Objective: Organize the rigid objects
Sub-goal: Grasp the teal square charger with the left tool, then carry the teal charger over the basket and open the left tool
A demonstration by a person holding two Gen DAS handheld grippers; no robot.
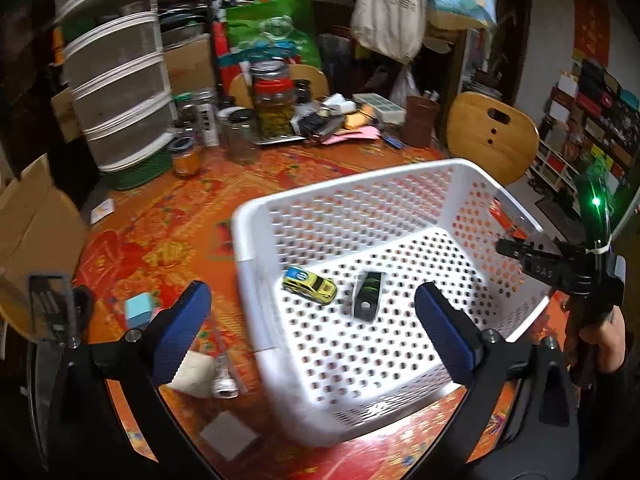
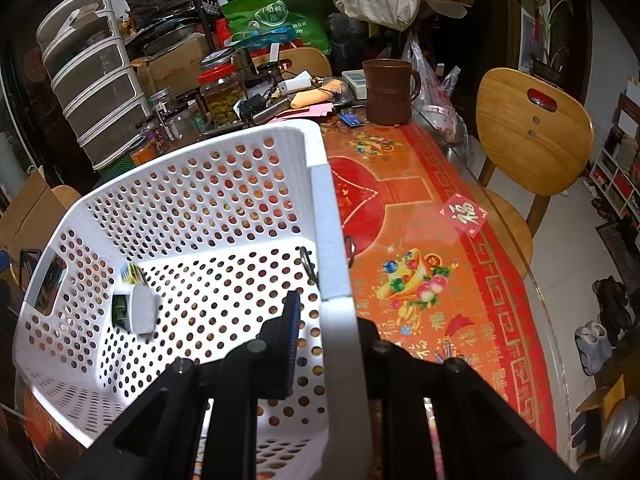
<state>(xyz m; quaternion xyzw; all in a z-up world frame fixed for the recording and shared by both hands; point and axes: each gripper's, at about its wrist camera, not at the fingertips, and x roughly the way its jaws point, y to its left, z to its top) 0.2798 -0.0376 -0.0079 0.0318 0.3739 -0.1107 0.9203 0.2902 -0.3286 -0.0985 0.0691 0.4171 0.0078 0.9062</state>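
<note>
A white perforated basket (image 1: 400, 396) sits on the red-orange tablecloth. Inside it lie a yellow toy car (image 1: 309, 284) and a black-and-green block (image 1: 367, 294); the right wrist view shows that block (image 2: 134, 309) with a grey face and the car (image 2: 130, 272) behind it. My left gripper (image 1: 312, 316) is open and empty above the basket's near left side. My right gripper (image 2: 332, 320) is shut on the basket's right wall (image 2: 334, 264), one finger inside and one outside; in the left wrist view it (image 1: 532, 258) holds the rim at the right.
Left of the basket lie a light-blue block (image 1: 138, 312), a cream pad (image 1: 192, 374), a metal piece (image 1: 224, 384) and a grey block (image 1: 228, 436). Jars (image 1: 276, 100), a brown mug (image 2: 388, 90) and clutter fill the far table. Wooden chairs (image 2: 532, 132) stand at the right.
</note>
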